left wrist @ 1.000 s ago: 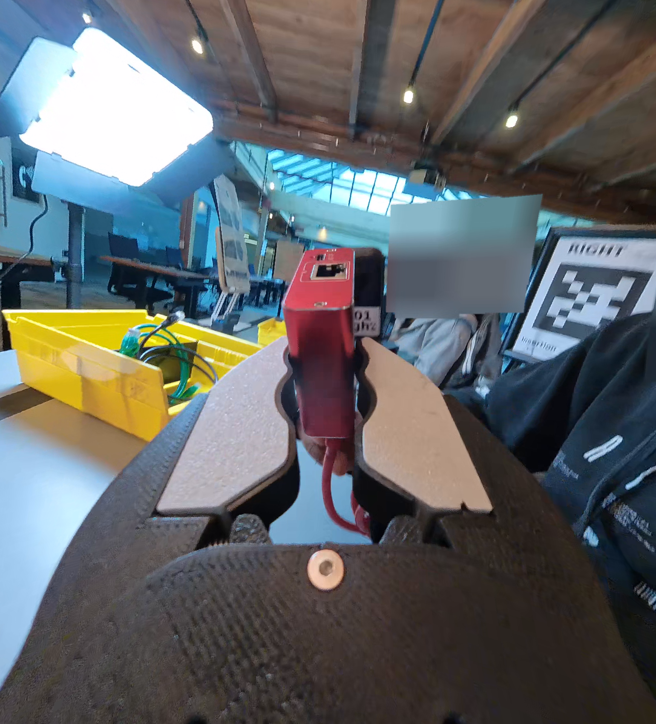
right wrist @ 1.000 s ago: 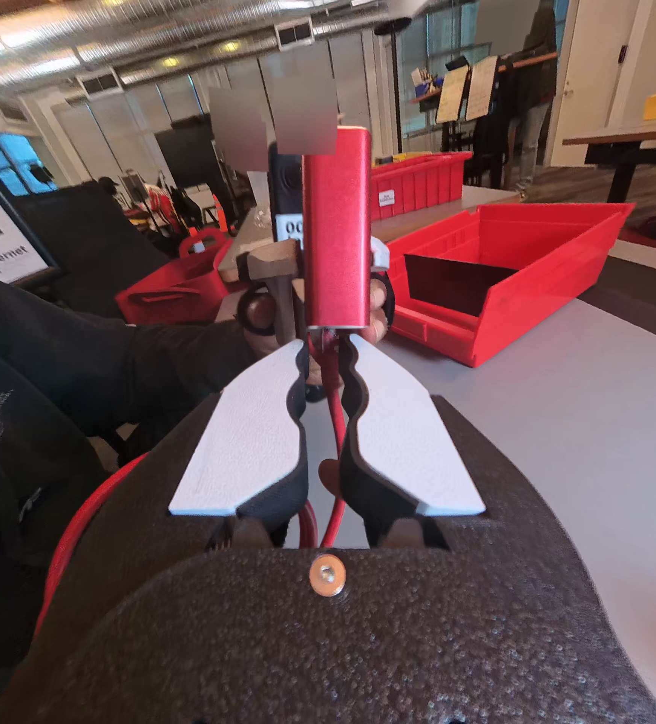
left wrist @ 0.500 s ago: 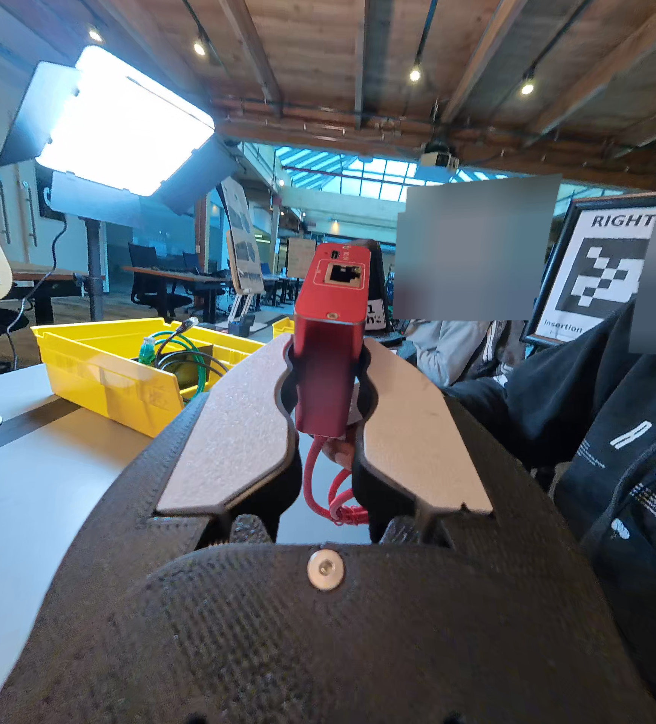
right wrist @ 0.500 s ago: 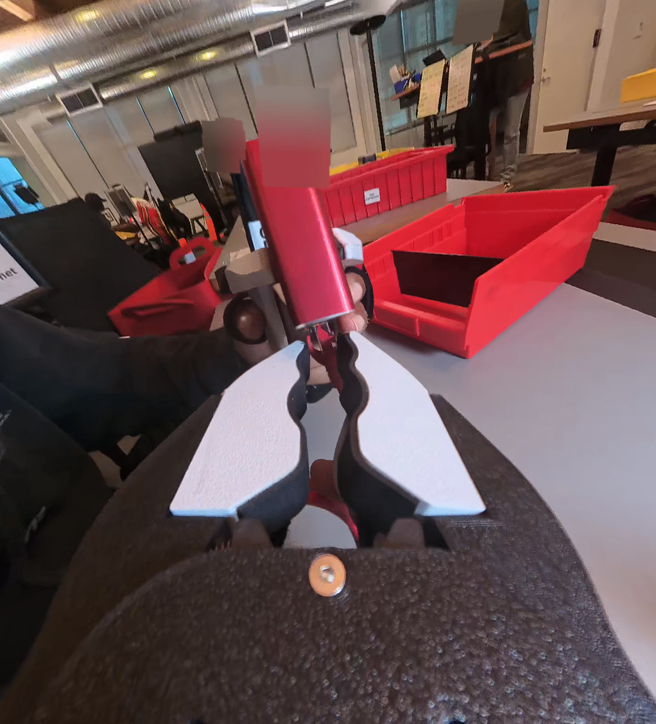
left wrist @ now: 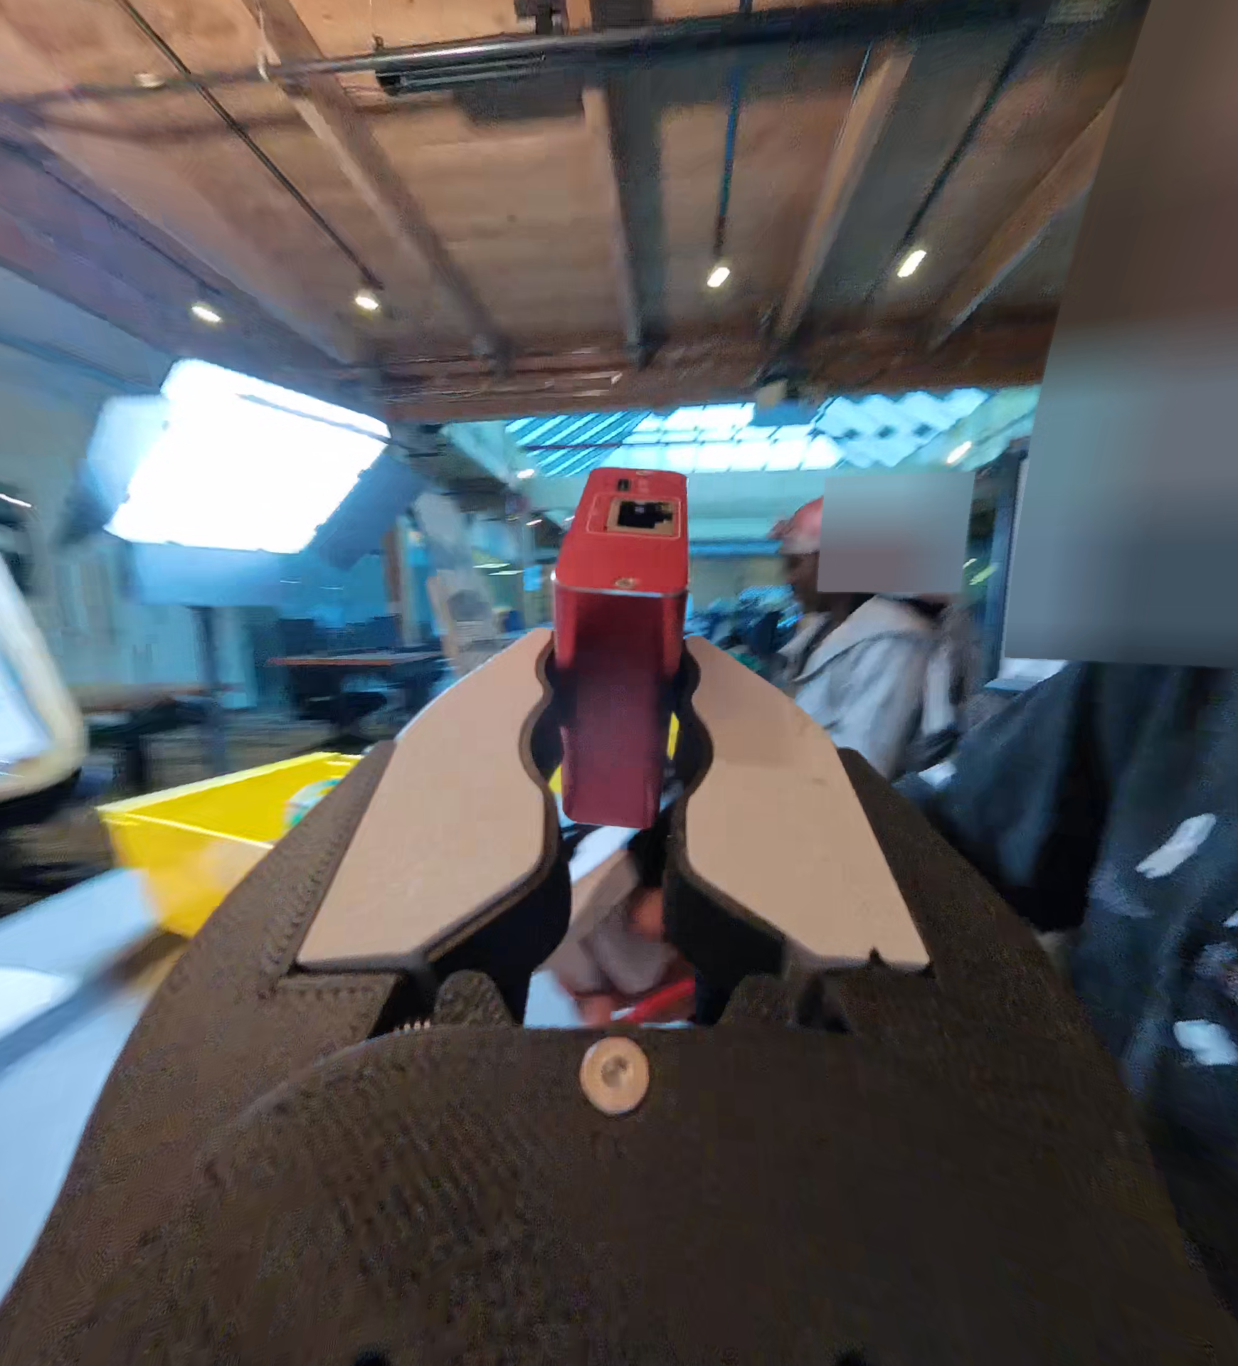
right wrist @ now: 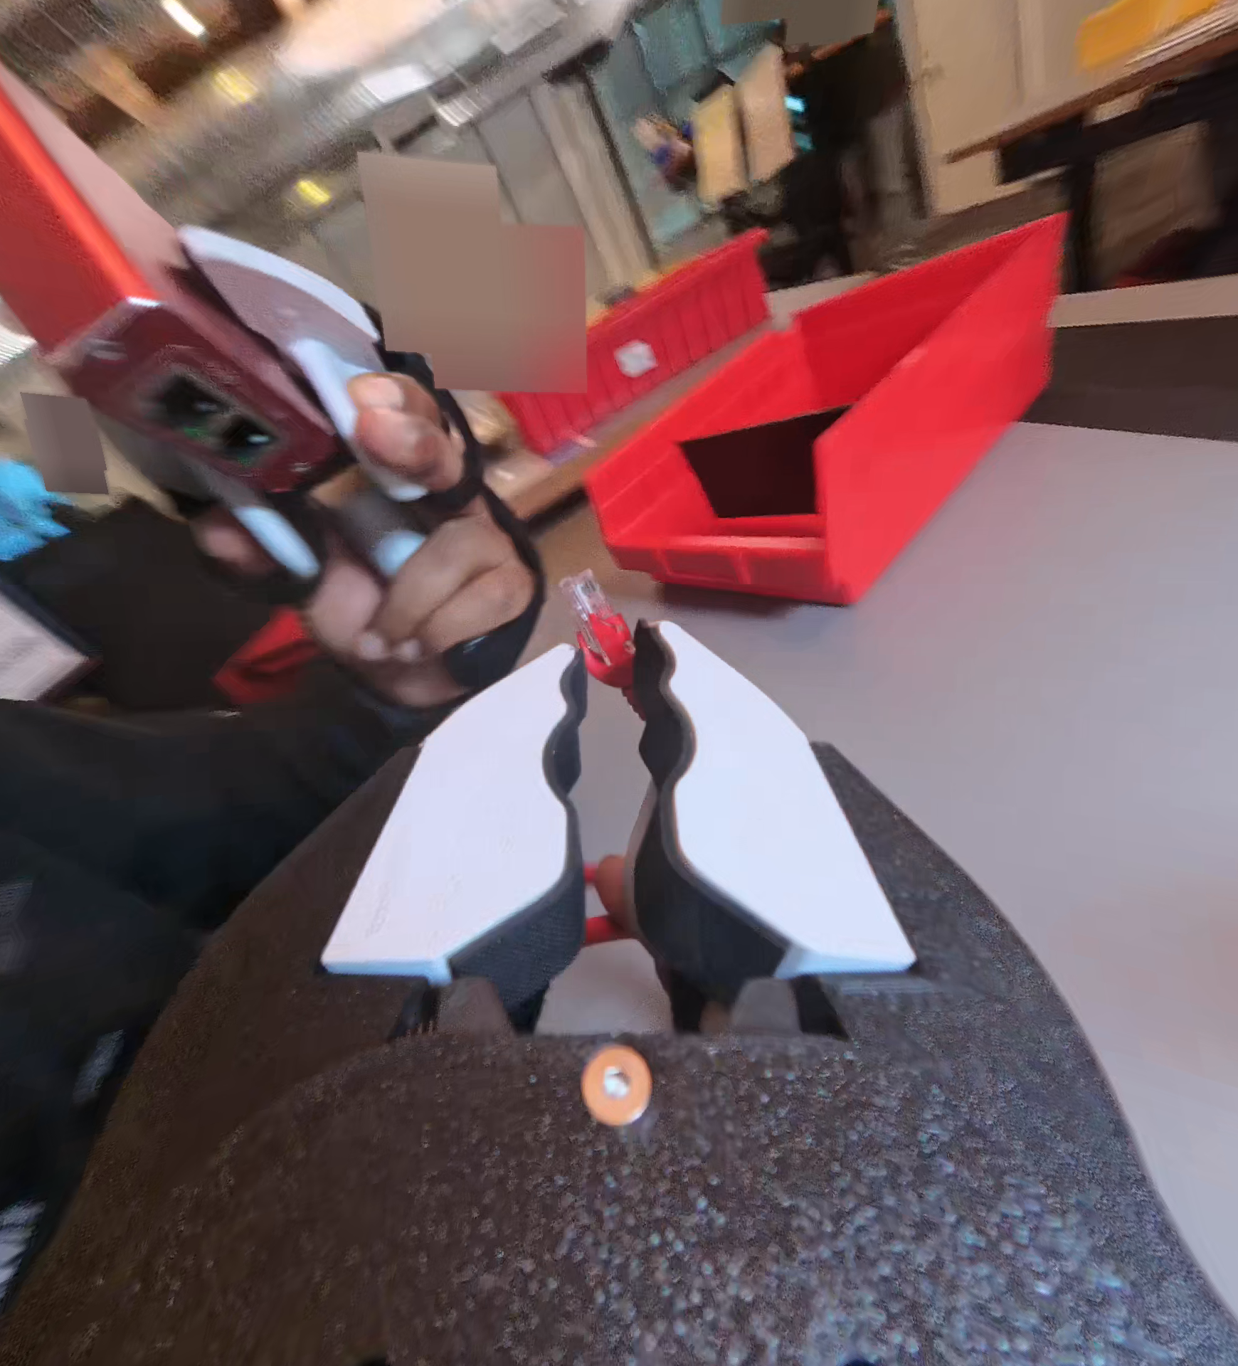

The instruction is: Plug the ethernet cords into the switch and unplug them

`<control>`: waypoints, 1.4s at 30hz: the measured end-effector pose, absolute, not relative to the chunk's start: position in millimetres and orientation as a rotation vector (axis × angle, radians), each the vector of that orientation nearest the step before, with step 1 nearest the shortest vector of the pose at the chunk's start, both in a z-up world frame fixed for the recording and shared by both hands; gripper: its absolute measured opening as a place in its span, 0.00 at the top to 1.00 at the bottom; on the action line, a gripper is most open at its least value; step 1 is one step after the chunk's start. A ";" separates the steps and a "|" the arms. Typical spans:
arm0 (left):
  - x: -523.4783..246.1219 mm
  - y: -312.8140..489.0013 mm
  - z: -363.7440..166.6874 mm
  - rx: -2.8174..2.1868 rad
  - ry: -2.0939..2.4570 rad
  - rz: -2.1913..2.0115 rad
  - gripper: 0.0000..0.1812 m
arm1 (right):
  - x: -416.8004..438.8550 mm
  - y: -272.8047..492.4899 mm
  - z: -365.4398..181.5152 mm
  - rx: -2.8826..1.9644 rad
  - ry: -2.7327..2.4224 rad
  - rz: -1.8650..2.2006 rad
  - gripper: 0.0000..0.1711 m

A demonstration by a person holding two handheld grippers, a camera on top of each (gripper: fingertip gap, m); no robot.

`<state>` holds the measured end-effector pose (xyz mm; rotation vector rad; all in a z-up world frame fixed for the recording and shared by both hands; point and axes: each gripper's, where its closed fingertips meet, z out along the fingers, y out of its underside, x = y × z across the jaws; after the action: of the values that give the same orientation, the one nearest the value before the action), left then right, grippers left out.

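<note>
Left hand-held gripper [left wrist: 620, 658]: I have it clamped on the red switch [left wrist: 620, 650], which stands up between the fingers with one port facing the camera.
Right hand-held gripper [right wrist: 610, 650]: nearly closed, fingertips pinching the red ethernet cord [right wrist: 601, 639] just behind its clear plug.
Plug position: out of the switch [right wrist: 180, 384], apart from its two ports, pointing up and left.
Cord run: passes back between my right fingers.
Surroundings: red bin [right wrist: 860, 473] on the grey table [right wrist: 1045, 665]; yellow bin [left wrist: 209, 828], blurred.
</note>
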<state>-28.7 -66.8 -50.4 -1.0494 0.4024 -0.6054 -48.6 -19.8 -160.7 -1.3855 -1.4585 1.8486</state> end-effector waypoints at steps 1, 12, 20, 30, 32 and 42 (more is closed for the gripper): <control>-31.6 -66.0 -47.7 -1.085 0.428 -0.453 0.85 | -41.7 -26.4 -150.7 -1.305 -1.486 1.858 0.93; -95.1 -34.6 -106.4 -1.334 0.157 -0.566 0.85 | -3.9 73.1 -18.5 -1.073 -1.535 1.488 0.92; -79.1 -26.2 -121.8 -1.404 0.212 -0.548 0.85 | -7.7 197.5 -58.6 -1.086 -1.859 1.178 0.92; -78.3 -15.8 -144.3 -1.513 0.181 -0.557 0.86 | 14.0 374.6 -128.2 -1.484 -1.694 0.553 0.88; -75.9 -13.3 -149.9 -1.543 0.183 -0.581 0.85 | 19.5 381.7 -122.2 -1.513 -1.657 0.520 0.85; -63.6 -8.0 -157.6 -1.573 0.201 -0.609 0.86 | 44.7 337.3 -113.7 -1.780 -1.699 0.400 0.74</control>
<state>-63.6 -8.0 -157.6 -1.5729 0.2007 -0.6087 44.7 337.3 -113.7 -1.7801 -1.6991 0.3998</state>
